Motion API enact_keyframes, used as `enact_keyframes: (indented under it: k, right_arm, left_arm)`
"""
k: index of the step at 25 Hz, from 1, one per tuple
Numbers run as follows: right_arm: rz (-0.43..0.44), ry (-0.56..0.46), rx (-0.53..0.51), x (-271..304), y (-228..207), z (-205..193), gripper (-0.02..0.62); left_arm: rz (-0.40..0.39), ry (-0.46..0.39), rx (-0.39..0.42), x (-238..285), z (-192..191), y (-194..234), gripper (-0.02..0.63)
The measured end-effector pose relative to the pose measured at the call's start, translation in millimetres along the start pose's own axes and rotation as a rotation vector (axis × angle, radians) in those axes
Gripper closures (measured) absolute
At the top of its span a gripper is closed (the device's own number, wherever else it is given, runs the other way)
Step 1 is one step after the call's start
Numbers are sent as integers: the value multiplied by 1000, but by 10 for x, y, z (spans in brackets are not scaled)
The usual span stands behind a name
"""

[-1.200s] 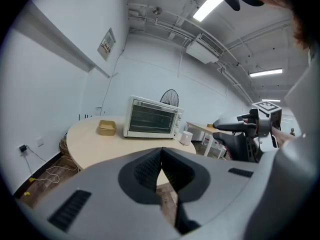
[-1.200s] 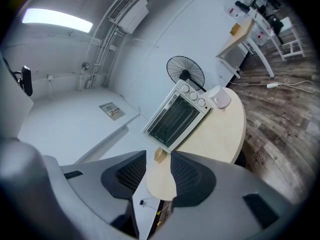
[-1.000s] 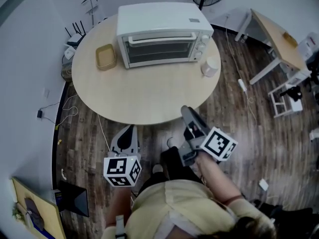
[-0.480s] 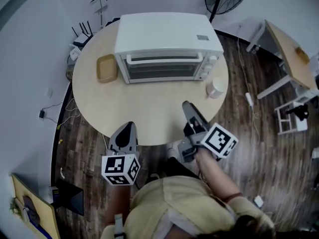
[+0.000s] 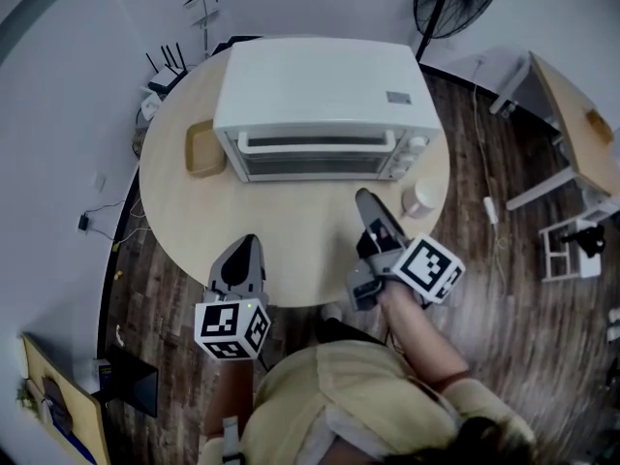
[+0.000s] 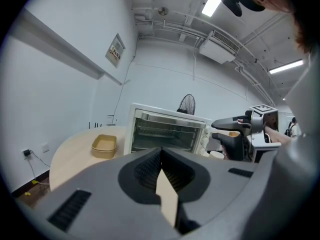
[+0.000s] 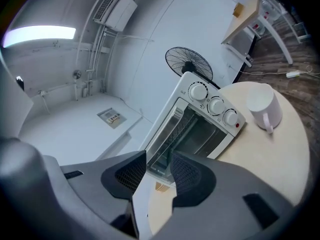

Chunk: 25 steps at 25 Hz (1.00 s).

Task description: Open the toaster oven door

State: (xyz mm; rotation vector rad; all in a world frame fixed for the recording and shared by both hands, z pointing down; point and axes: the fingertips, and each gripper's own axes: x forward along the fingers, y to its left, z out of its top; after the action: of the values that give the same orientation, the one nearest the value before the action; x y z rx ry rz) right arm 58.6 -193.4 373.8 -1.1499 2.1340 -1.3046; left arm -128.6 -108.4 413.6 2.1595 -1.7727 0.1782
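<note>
I hold my right gripper (image 5: 369,208) spread toward the shut toaster oven door (image 5: 315,159), probably to take its handle (image 5: 315,143); my left gripper (image 5: 246,248) is pressed together, empty.

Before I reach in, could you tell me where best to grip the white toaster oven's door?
Take the white horizontal bar handle along the top edge of the white toaster oven's glass door, near its middle. Come from the front, right tongs above and below: the bar stands off the door and likely pulls down.

White toaster oven (image 5: 320,85), tan tray (image 5: 203,148), white mug (image 5: 421,200), beige table (image 5: 281,231).
</note>
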Motion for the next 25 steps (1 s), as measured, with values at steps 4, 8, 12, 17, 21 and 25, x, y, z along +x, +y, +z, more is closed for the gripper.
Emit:
enact_keyframes:
  k: [4, 8, 12, 17, 21, 25]
  right_arm:
    - [9, 3, 4, 165, -22, 128, 460]
    - [18, 8, 37, 312, -59, 228, 460]
    - [30, 21, 76, 421, -100, 322, 460]
    - [35, 36, 84, 517, -132, 397, 460]
    - [38, 53, 91, 615, -135, 409, 459]
    - [39, 65, 114, 701, -157, 412, 457]
  left_arm:
    - [25, -9, -4, 123, 81, 21, 604]
    - [47, -5, -9, 248, 121, 45, 604]
    - [63, 1, -12, 360, 134, 35, 604]
    - [79, 7, -14, 462, 148, 32, 604]
    - [93, 7, -16, 520, 167, 57, 604]
    - [108, 10, -22, 553, 170, 90, 604]
